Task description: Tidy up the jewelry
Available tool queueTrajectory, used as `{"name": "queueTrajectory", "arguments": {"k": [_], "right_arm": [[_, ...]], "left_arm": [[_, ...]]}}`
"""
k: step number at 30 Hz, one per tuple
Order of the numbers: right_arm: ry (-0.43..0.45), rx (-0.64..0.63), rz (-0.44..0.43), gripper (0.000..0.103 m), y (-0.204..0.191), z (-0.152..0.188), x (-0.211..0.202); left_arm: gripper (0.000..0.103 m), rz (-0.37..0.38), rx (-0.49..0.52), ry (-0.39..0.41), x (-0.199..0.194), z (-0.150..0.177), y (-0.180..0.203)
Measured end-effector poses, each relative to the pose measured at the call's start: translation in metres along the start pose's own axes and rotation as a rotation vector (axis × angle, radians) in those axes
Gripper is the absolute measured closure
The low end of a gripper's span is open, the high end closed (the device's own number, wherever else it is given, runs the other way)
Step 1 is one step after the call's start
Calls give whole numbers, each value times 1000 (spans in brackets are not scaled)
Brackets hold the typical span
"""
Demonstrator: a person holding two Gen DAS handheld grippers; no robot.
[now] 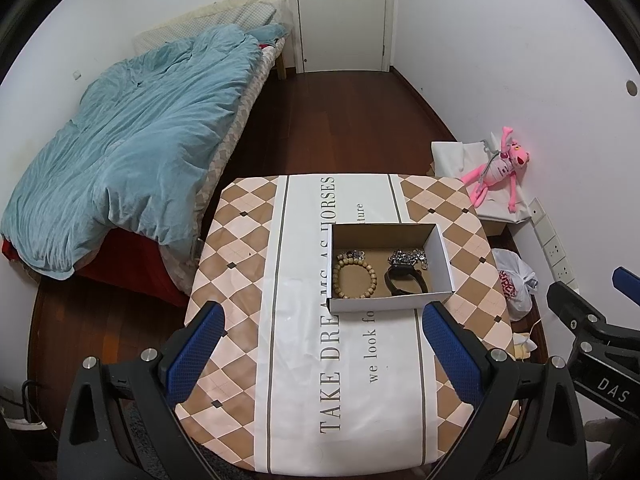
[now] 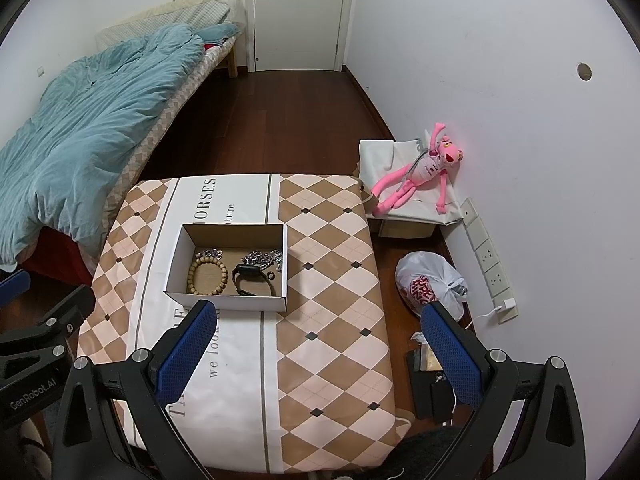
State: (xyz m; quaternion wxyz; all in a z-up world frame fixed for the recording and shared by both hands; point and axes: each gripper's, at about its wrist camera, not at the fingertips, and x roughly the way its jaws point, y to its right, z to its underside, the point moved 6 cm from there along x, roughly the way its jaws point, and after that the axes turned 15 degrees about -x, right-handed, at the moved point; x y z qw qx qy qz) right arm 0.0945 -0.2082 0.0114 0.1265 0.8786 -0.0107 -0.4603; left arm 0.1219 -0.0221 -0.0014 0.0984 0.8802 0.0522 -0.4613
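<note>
A white cardboard box (image 1: 442,254) (image 2: 174,264) stands on the table (image 1: 240,256) (image 2: 332,280). Inside lie a wooden bead bracelet (image 1: 355,280) (image 2: 207,276), a black watch (image 1: 405,280) (image 2: 253,279), a silver chain (image 1: 406,258) (image 2: 262,258) and a few small metal pieces (image 1: 354,255) (image 2: 211,254). My left gripper (image 1: 320,316) hangs open above the table, just in front of the box, nothing between its blue pads. My right gripper (image 2: 316,316) is open too, to the right of the box over the table's right side. Each view catches the other gripper at its edge.
A bed with a blue duvet (image 1: 132,152) (image 2: 80,140) lies left of the table. A pink plush toy (image 1: 500,168) (image 2: 424,172) sits on a white-covered box by the right wall. A white plastic bag (image 2: 432,284) and power strip (image 2: 488,256) are on the floor.
</note>
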Motion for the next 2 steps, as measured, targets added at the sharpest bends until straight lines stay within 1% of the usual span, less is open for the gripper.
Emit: {"name": "queueTrajectory", "arguments": {"k": [2], "right_arm": [[0,1,-2,0,0,1,-1]], "left_arm": [[2,3,-7,9,-2,0,0]]}}
